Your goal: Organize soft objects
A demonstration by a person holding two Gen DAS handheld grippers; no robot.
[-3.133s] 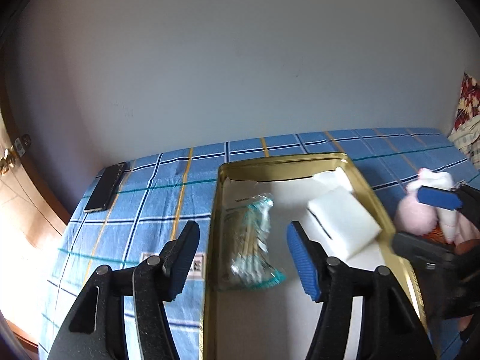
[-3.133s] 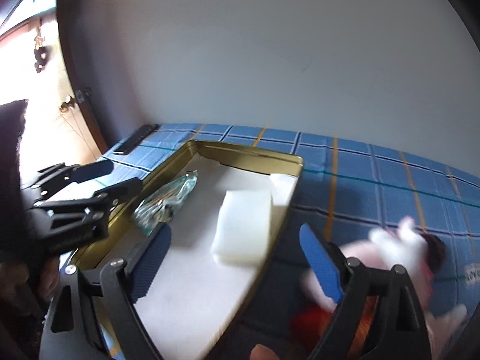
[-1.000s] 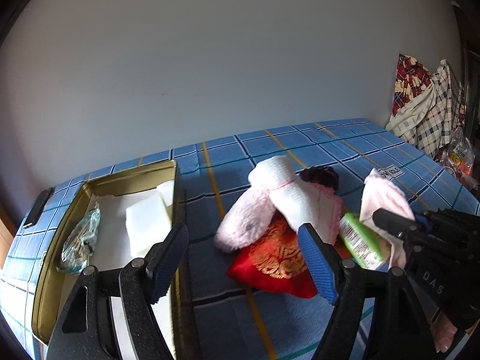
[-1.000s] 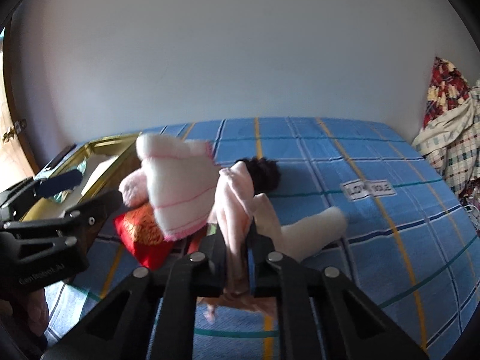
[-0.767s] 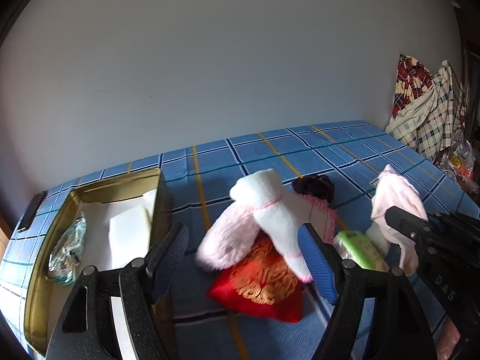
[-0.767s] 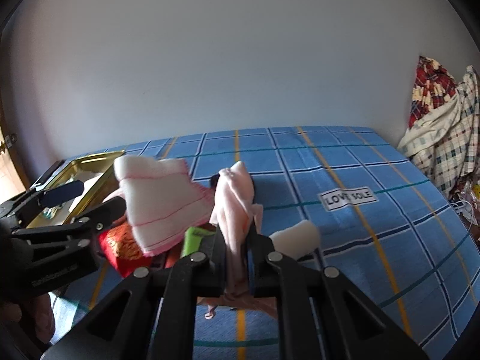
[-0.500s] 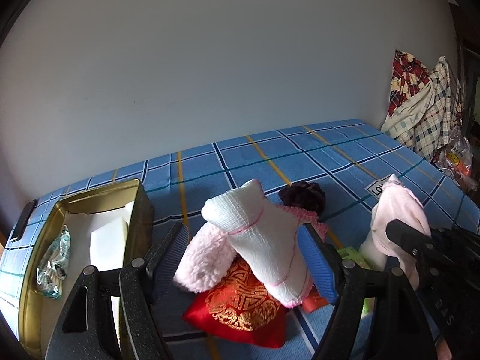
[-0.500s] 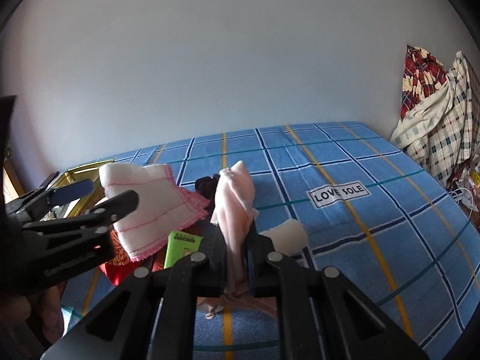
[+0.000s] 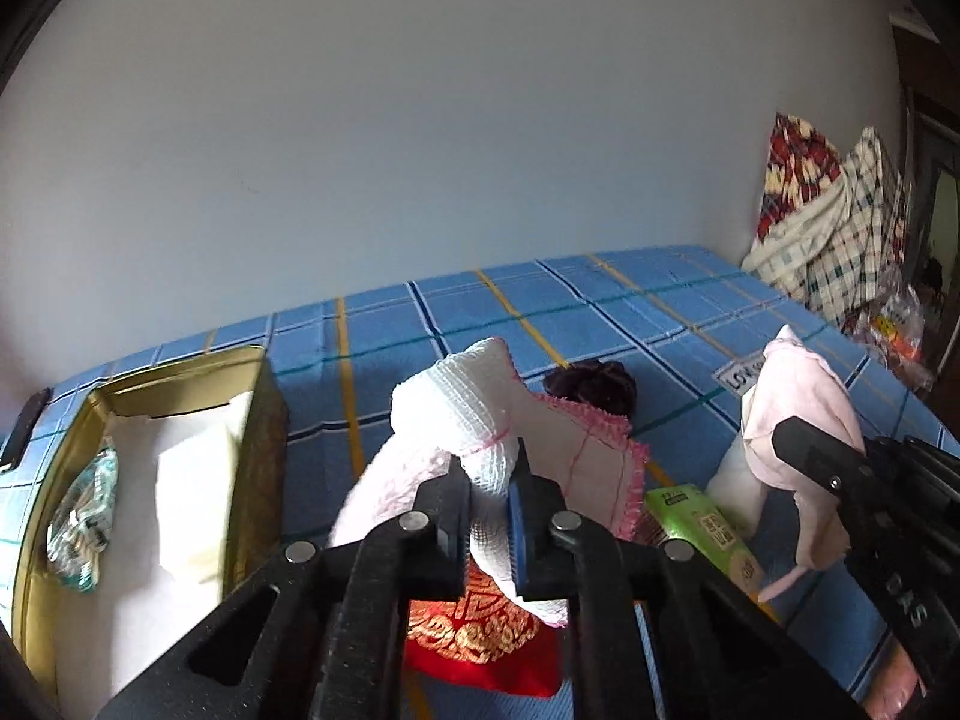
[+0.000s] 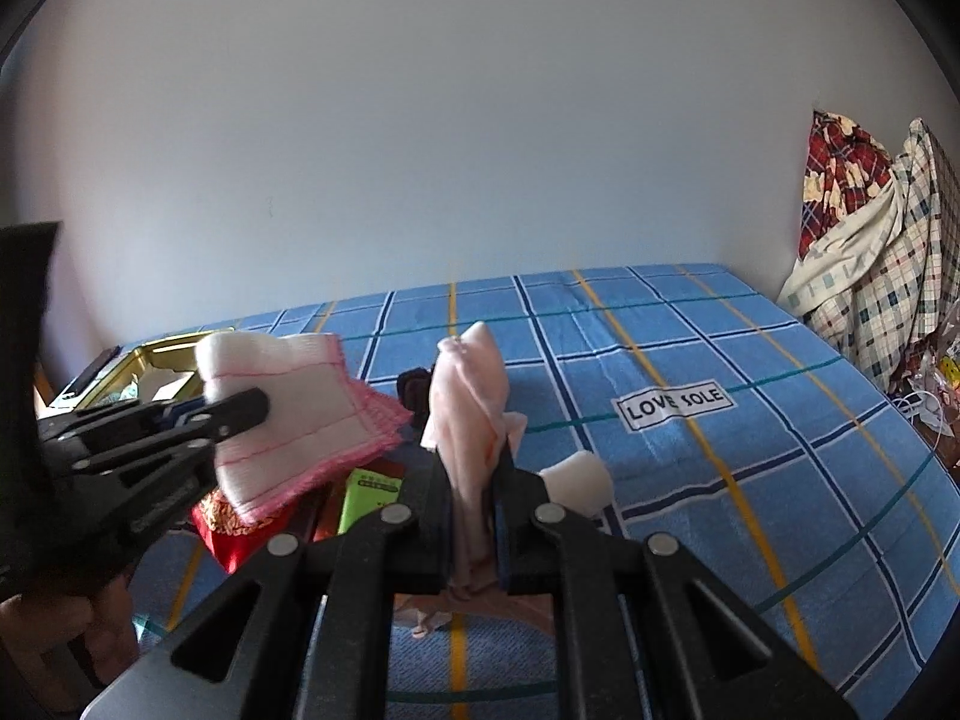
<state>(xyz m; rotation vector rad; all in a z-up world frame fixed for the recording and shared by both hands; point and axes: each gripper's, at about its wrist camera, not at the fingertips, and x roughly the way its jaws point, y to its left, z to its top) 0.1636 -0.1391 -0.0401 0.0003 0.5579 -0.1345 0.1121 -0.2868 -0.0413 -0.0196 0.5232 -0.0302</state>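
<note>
My left gripper (image 9: 489,480) has its jaws closing on a white gauze cloth with pink edging (image 9: 480,420); the blue pads pinch its fold and the cloth (image 10: 288,408) hangs lifted over the pile. Under it lie a fluffy pink piece (image 9: 384,498), a red embroidered pouch (image 9: 480,642), a green packet (image 9: 702,522) and a dark scrunchie (image 9: 591,384). My right gripper (image 10: 474,480) is shut on a pale pink cloth (image 10: 474,396), which stands up between the fingers. A white roll (image 10: 579,480) lies just beyond it.
A gold tin (image 9: 258,420) stands at the left on the blue checked bed sheet (image 10: 720,468), holding a white sponge (image 9: 186,480) and a bag of cotton swabs (image 9: 81,516). A phone (image 9: 24,426) lies past it. Checked clothes (image 10: 870,240) are heaped at the right wall.
My left gripper, open around the white cloth half a second ago, has closed on it. The right gripper keeps its hold on the pale pink cloth.
</note>
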